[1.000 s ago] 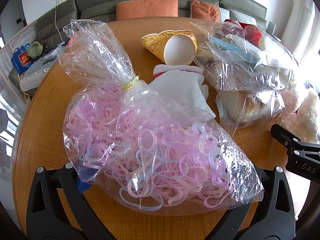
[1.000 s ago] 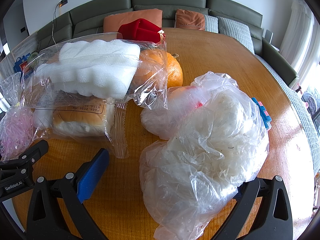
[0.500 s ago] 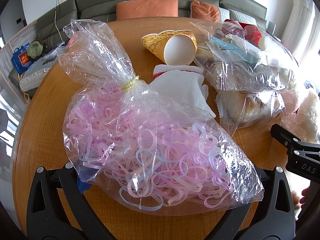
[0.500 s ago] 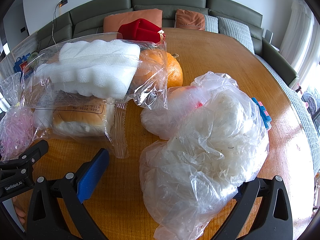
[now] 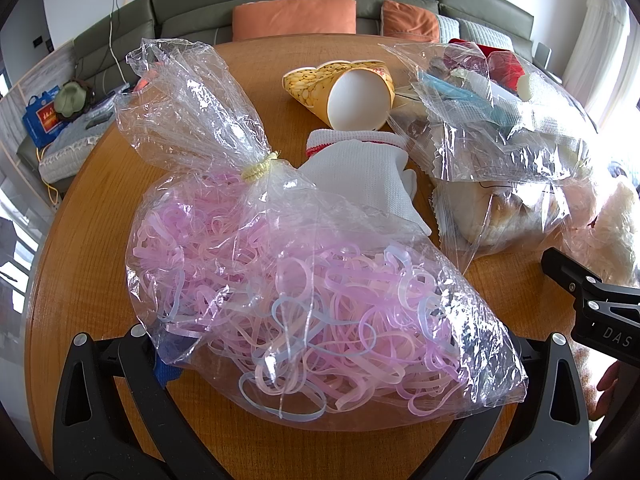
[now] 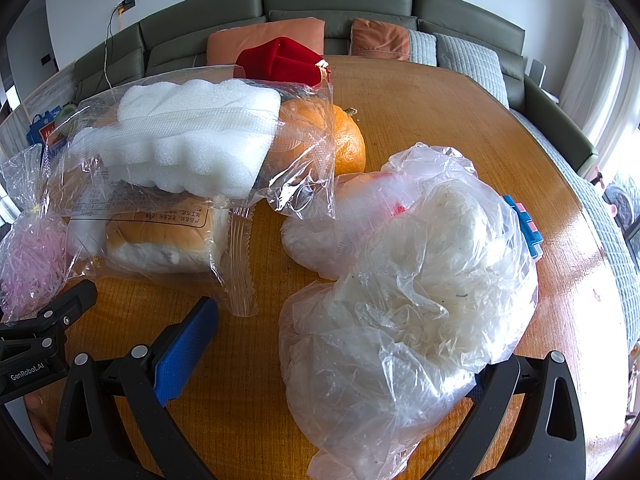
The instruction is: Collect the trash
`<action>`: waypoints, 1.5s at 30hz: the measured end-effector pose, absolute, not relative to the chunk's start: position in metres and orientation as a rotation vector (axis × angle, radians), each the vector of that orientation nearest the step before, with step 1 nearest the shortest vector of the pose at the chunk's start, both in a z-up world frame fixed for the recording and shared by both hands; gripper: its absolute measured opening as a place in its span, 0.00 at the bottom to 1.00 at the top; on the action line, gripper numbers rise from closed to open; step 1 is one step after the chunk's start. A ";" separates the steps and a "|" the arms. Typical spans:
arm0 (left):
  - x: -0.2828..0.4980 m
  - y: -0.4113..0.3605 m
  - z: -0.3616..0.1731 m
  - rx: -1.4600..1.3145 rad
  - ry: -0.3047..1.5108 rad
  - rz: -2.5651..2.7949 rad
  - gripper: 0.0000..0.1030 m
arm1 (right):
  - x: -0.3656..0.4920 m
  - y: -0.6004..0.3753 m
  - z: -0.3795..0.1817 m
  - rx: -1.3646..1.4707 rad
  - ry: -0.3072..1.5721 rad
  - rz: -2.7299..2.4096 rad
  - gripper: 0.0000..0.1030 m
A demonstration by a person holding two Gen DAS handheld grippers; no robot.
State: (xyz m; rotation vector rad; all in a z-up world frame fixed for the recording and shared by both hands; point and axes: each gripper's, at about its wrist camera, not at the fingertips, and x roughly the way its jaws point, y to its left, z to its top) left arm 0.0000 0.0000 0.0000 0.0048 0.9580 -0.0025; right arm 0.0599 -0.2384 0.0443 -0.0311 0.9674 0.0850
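Observation:
A clear bag of pink and pale blue rubber bands, tied with a yellow band, lies on the round wooden table. My left gripper stands open, one finger on each side of the bag's near end. In the right wrist view a crumpled clear plastic bag lies between the fingers of my right gripper, which is open too. Its blue left pad is clear of the bag; the right pad is hidden behind the plastic.
Behind the rubber bands lie a white knitted glove and a paper cone cup. A clear bag with white foam rests on a wrapped bun, with an orange and a red box behind. A sofa runs along the far side.
Nothing on the table has moved and both grippers hold still. A bit of a hand now shows at the lower right edge of the left wrist view.

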 end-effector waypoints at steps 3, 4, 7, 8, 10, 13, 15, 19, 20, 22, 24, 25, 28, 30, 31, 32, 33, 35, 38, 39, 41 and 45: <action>0.000 0.000 0.000 0.005 0.958 -0.003 0.94 | 0.060 -0.238 0.044 -0.033 0.967 0.085 0.98; 0.000 0.000 0.000 0.005 0.958 -0.003 0.94 | 0.060 -0.238 0.044 -0.033 0.967 0.085 0.98; 0.000 0.000 0.000 0.005 0.958 -0.002 0.94 | 0.060 -0.238 0.044 -0.033 0.967 0.085 0.98; 0.000 0.000 0.000 0.005 0.958 -0.003 0.94 | 0.060 -0.238 0.044 -0.033 0.967 0.085 0.98; 0.000 0.000 0.000 0.005 0.958 -0.003 0.94 | 0.060 -0.238 0.044 -0.033 0.967 0.085 0.98; 0.000 0.000 0.000 0.005 0.958 -0.003 0.94 | 0.061 -0.238 0.045 -0.033 0.967 0.085 0.98; 0.000 0.000 0.000 0.007 0.958 -0.006 0.94 | 0.061 -0.238 0.045 -0.031 0.967 0.085 0.98; 0.001 -0.001 0.000 0.010 0.959 -0.011 0.94 | 0.062 -0.237 0.045 -0.031 0.968 0.085 0.98; 0.001 -0.001 0.001 0.011 0.961 -0.012 0.94 | 0.063 -0.237 0.046 -0.031 0.967 0.085 0.98; 0.001 -0.004 0.000 0.014 0.967 -0.018 0.94 | 0.064 -0.236 0.047 -0.035 0.968 0.089 0.98; 0.002 -0.001 0.001 0.024 0.980 -0.034 0.94 | 0.064 -0.236 0.050 -0.040 0.975 0.096 0.98; 0.002 0.001 0.002 0.028 0.990 -0.041 0.94 | 0.064 -0.235 0.053 -0.041 0.988 0.097 0.98; 0.004 0.003 0.003 0.029 1.035 -0.047 0.94 | 0.064 -0.236 0.054 -0.057 1.028 0.105 0.98; 0.001 0.008 0.006 0.017 1.048 -0.064 0.94 | 0.059 -0.234 0.060 -0.087 1.031 0.119 0.98; -0.002 0.012 0.010 0.004 1.043 -0.073 0.94 | 0.055 -0.233 0.064 -0.100 1.028 0.127 0.98; -0.005 0.016 0.016 -0.007 1.036 -0.074 0.94 | 0.052 -0.232 0.068 -0.111 1.027 0.139 0.98; -0.008 0.019 0.020 -0.019 1.031 -0.075 0.94 | 0.049 -0.232 0.071 -0.113 1.031 0.148 0.98; -0.012 0.029 0.031 -0.054 1.028 -0.081 0.94 | 0.043 -0.232 0.080 -0.106 1.038 0.171 0.98; -0.014 0.046 0.044 -0.111 1.033 -0.075 0.94 | 0.037 -0.229 0.092 -0.082 1.049 0.210 0.97; -0.014 0.050 0.048 -0.124 1.033 -0.070 0.94 | 0.034 -0.228 0.099 -0.073 1.047 0.230 0.97; -0.012 0.057 0.054 -0.140 1.038 -0.054 0.94 | 0.031 -0.225 0.107 -0.071 1.044 0.257 0.97; -0.001 0.053 0.048 -0.120 1.080 -0.038 0.94 | 0.027 -0.216 0.125 -0.075 1.036 0.297 0.95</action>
